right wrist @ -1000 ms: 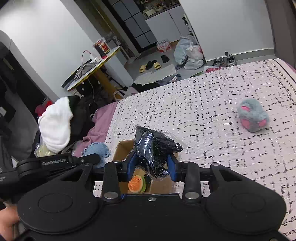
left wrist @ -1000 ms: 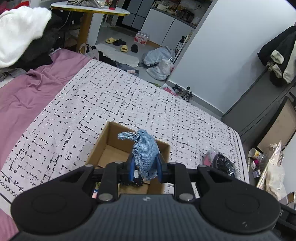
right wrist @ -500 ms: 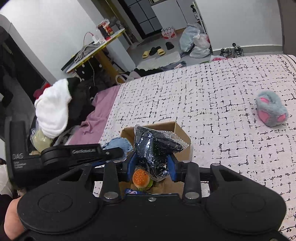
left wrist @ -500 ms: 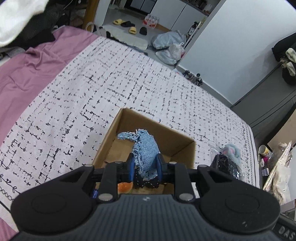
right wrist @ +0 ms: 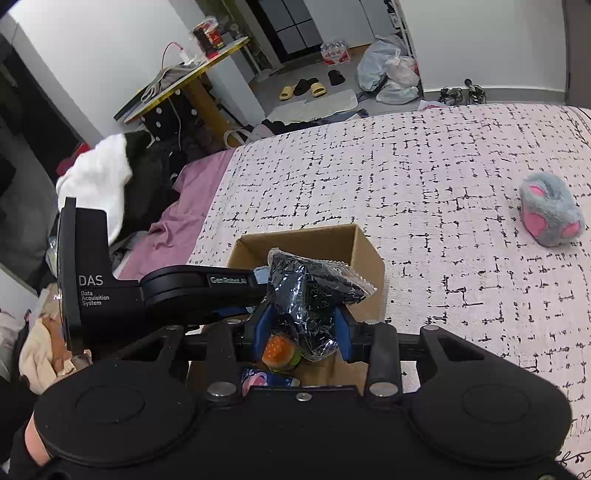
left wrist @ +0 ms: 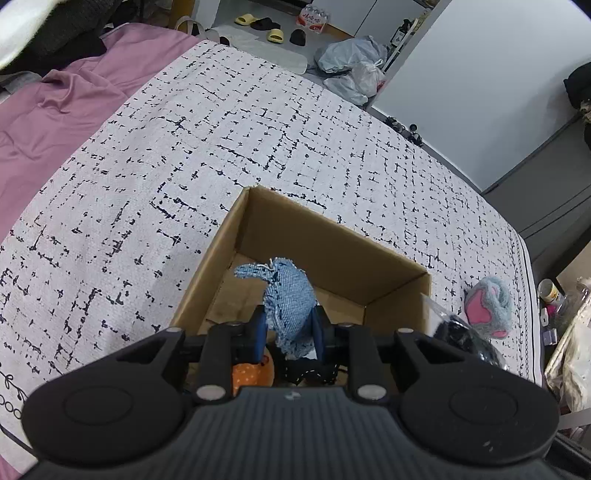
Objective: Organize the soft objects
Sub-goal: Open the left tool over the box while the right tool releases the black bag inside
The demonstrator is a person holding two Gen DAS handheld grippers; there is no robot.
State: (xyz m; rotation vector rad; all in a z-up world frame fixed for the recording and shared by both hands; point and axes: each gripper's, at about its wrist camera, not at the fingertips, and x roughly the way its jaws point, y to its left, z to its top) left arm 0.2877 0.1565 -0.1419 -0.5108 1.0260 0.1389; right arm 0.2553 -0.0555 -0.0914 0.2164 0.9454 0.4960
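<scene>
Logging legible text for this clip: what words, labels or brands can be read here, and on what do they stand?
"DAS" and "Data Acquisition System": white print on the left gripper's black housing, right wrist view.
"GenRobot.AI": small label on that gripper's arm, just legible.
Red print on the water bottle pack on the floor: too small to read.
Blue packet in the cardboard box: print unreadable.

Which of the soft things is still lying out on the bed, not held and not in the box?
The grey-and-pink fluffy toy. It lies alone on the bedspread right of the cardboard box, while the denim piece and bagged black item sit gripped in tongs.
</scene>
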